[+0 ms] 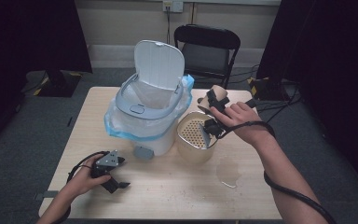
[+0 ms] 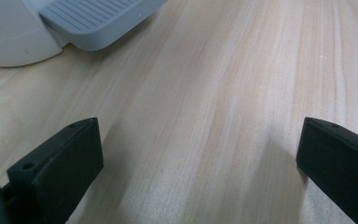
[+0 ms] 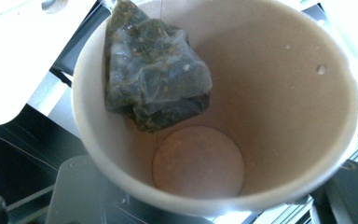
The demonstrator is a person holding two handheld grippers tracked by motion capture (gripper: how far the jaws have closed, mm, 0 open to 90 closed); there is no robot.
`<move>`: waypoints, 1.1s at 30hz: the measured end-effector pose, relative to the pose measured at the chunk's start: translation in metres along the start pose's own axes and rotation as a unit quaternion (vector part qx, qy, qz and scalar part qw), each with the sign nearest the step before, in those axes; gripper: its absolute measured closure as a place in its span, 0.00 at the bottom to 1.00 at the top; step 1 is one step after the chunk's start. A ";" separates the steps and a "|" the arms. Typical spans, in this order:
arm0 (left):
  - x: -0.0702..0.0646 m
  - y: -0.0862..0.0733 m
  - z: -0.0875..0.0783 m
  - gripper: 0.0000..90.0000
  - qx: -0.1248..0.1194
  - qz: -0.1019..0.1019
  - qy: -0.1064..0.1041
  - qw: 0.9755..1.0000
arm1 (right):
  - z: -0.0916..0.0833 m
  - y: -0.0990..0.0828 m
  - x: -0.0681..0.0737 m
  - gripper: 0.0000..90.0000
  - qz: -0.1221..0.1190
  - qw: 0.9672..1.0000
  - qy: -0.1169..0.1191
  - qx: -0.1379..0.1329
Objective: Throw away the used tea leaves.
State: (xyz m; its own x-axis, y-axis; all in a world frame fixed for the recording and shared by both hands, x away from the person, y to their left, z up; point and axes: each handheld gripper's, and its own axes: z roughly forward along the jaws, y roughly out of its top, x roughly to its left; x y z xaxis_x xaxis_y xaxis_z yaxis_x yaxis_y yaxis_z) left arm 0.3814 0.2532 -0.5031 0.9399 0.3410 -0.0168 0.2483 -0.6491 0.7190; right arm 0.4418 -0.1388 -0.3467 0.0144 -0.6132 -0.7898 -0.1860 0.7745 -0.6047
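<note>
Clinging to the inner wall of the paper cup [image 3: 214,116], near its rim, a wet dark tea bag [image 3: 154,79] hangs with its thread running up over the edge, and the cup's pale round bottom looks drained. You have that cup pinched in your right claw [image 1: 213,100], the two black jaws pressing its outside wall from either side; in the right gripper view they show at the lower corners, with the cup's mouth turned toward the camera. In the high view the cup lies tipped on its side in the air, held up above the counter [image 1: 168,186] by your right hand [image 1: 242,116], just past the far rim of the beige strainer bowl [image 1: 196,137] with its perforated insert. That bowl stands on the counter, close beside the white pedal bin [image 1: 149,116], whose lid stands raised and whose clear liner bag folds out over the rim. A small wet patch [image 1: 228,172] shines on the wood near the bowl, on your side of it. Well apart, at the near left of the counter, your left claw [image 2: 200,154] rests low over the bare wood with its jaws spread wide and nothing between them; the bin's grey pedal [image 2: 93,18] lies just ahead of it.
</note>
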 end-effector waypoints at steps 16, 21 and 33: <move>0.000 0.000 0.000 0.00 0.000 0.000 0.000 1.000 | -0.006 0.007 -0.003 0.39 -0.003 1.000 -0.002 -0.012; 0.000 0.000 0.000 0.00 0.000 0.000 0.000 1.000 | -0.003 0.005 -0.001 0.39 -0.004 1.000 -0.001 -0.008; 0.000 0.000 0.000 0.00 0.000 0.001 0.000 1.000 | -0.002 0.003 0.003 0.39 0.009 1.000 0.014 -0.007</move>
State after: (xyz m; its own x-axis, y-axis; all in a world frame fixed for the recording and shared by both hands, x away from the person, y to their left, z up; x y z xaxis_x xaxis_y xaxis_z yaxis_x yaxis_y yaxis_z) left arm 0.3815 0.2532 -0.5031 0.9404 0.3397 -0.0165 0.2471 -0.6490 0.7195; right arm 0.4397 -0.1386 -0.3510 -0.0160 -0.6027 -0.7978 -0.1993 0.7838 -0.5882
